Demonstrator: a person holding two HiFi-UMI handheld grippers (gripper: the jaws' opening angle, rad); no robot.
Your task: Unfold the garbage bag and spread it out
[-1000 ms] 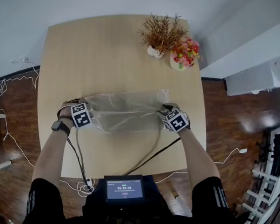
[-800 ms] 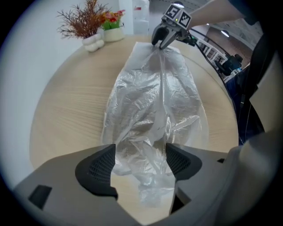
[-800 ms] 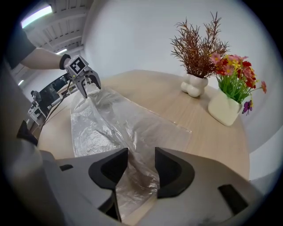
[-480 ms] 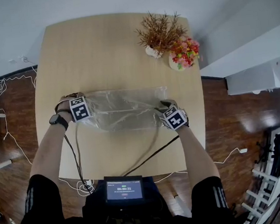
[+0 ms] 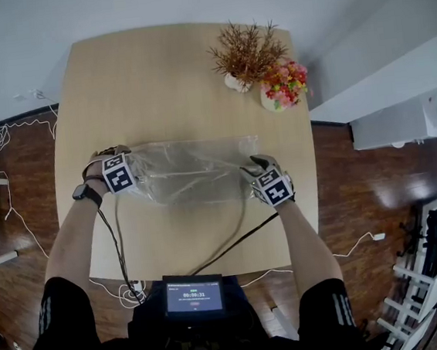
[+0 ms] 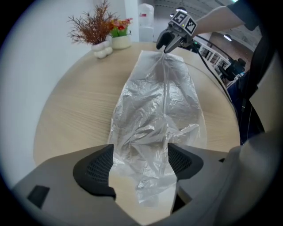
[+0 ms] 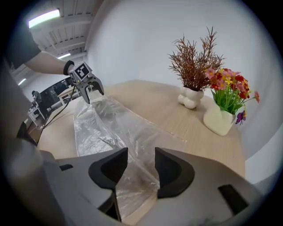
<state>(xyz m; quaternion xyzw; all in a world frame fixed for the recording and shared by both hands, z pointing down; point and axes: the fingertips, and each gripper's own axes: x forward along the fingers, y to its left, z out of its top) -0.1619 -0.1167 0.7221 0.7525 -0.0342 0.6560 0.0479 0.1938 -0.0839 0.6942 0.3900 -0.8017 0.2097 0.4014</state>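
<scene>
At the left of the table (image 5: 168, 67), the left gripper (image 5: 129, 174) points straight down over the left end of the garbage bag (image 5: 195, 169). Its jaws have just been opening and now stand wide apart. The crumpled film lies loose between the pads without being pressed, so this end looks let go onto the wood.

From there the clear bag runs rightward as a long, flat strip across the near half of the table, wrinkled and with a crease down its middle. With a gripper at each end, it appears to be laid out lengthways.

At the right end, the right gripper (image 5: 255, 170) tilts down toward the bag. Its jaws have also just been opening. The pads stand apart with thin film between them, and they do not appear to clamp it. The length seems drawn out, while smoothing it wider probably remains.

At the far right, a vase of dried twigs (image 5: 246, 51) and a pot of flowers (image 5: 283, 86) stand well apart from the bag.
</scene>
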